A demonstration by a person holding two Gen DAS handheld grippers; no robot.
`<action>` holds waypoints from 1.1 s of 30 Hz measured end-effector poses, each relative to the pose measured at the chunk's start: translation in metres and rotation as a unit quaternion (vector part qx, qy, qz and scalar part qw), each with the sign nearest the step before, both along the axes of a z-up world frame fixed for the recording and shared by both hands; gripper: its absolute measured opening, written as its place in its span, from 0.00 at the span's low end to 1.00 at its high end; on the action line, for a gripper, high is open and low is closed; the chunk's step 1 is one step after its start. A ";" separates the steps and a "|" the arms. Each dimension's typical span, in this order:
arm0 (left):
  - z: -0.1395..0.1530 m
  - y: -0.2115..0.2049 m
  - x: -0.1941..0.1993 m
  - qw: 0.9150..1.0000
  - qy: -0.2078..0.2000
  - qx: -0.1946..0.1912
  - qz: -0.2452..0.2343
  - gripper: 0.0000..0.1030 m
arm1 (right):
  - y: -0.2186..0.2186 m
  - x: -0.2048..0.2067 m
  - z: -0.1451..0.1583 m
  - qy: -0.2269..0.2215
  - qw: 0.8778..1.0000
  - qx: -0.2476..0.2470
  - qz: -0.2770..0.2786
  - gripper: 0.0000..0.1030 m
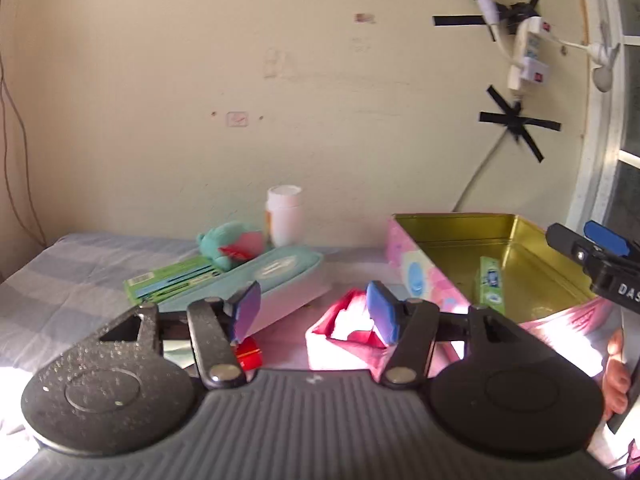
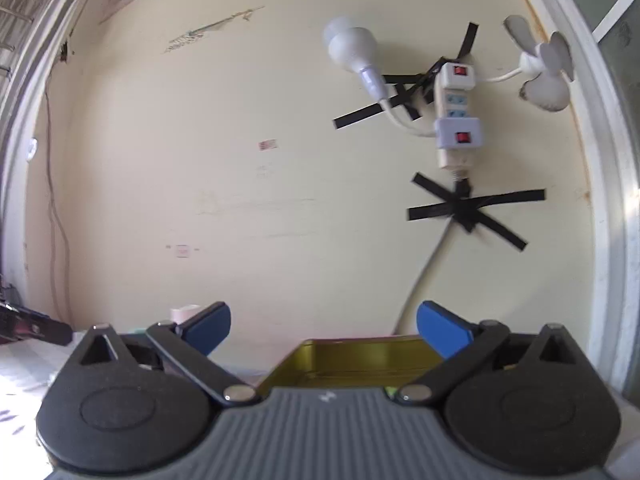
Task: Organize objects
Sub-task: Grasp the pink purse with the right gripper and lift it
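Observation:
My left gripper (image 1: 314, 312) is open and empty, low over the bed. Its right pad (image 1: 383, 312) hangs over a pink tissue pack (image 1: 344, 340). A small red item (image 1: 249, 354) lies under the left pad (image 1: 246, 312). An open gold-lined pink tin (image 1: 516, 268) stands to the right with a green toothpaste box (image 1: 490, 284) inside. Behind lie a teal wipes pack (image 1: 276, 284), a green flat box (image 1: 172, 280), a teal plush toy (image 1: 230, 246) and a white bottle (image 1: 285, 216). My right gripper (image 2: 324, 330) is open and empty above the tin (image 2: 360, 360); it shows at the right edge of the left wrist view (image 1: 600, 256).
The striped bedsheet (image 1: 60, 280) covers the surface up to a cream wall (image 1: 200, 80). A power strip (image 2: 456, 112), a bulb (image 2: 352, 48) and a small fan (image 2: 548, 76) hang taped on the wall by the window frame (image 2: 612, 200).

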State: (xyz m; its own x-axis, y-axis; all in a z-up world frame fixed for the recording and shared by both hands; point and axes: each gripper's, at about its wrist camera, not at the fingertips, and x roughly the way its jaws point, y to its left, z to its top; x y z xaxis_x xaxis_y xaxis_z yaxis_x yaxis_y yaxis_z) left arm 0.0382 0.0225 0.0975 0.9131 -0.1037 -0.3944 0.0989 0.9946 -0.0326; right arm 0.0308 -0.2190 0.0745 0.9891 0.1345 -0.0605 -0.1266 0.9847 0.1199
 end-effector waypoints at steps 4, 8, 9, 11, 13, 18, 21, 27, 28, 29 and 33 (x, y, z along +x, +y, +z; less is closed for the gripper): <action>-0.005 -0.002 0.013 0.999 0.017 -0.013 -0.028 0.84 | 0.052 -0.002 -0.004 0.051 0.995 -0.045 0.075 0.99; -0.020 -0.026 0.028 0.998 0.006 0.048 -0.027 0.79 | 0.081 -0.005 -0.014 0.083 0.990 -0.069 0.089 0.98; -0.025 -0.026 0.032 0.998 0.007 0.055 -0.019 0.62 | 0.086 -0.004 -0.017 0.094 0.989 -0.074 0.090 0.95; -0.028 -0.005 0.039 0.999 0.020 0.032 -0.005 0.44 | 0.093 -0.002 -0.020 0.113 0.986 -0.081 0.093 0.94; -0.028 0.025 0.040 0.999 0.031 -0.010 -0.006 0.35 | 0.104 -0.001 -0.024 0.128 0.982 -0.087 0.111 0.94; -0.040 0.085 0.037 0.997 0.067 -0.031 0.026 0.34 | 0.124 0.027 -0.027 0.184 0.967 -0.039 0.172 0.94; -0.037 0.111 0.031 0.994 0.069 -0.082 0.017 0.53 | 0.133 0.055 -0.035 0.222 0.957 0.000 0.189 0.93; -0.031 0.109 0.037 0.993 0.065 -0.095 -0.022 0.59 | 0.152 0.085 -0.052 0.264 0.944 0.009 0.195 0.92; -0.034 0.105 0.041 0.993 0.069 -0.090 -0.030 0.59 | 0.155 0.088 -0.053 0.266 0.944 0.007 0.196 0.92; -0.037 0.102 0.044 0.993 0.075 -0.088 -0.033 0.59 | 0.158 0.091 -0.054 0.267 0.943 0.004 0.197 0.92; -0.056 0.096 0.064 0.986 0.107 -0.112 -0.054 0.49 | 0.171 0.103 -0.059 0.280 0.934 0.002 0.223 0.86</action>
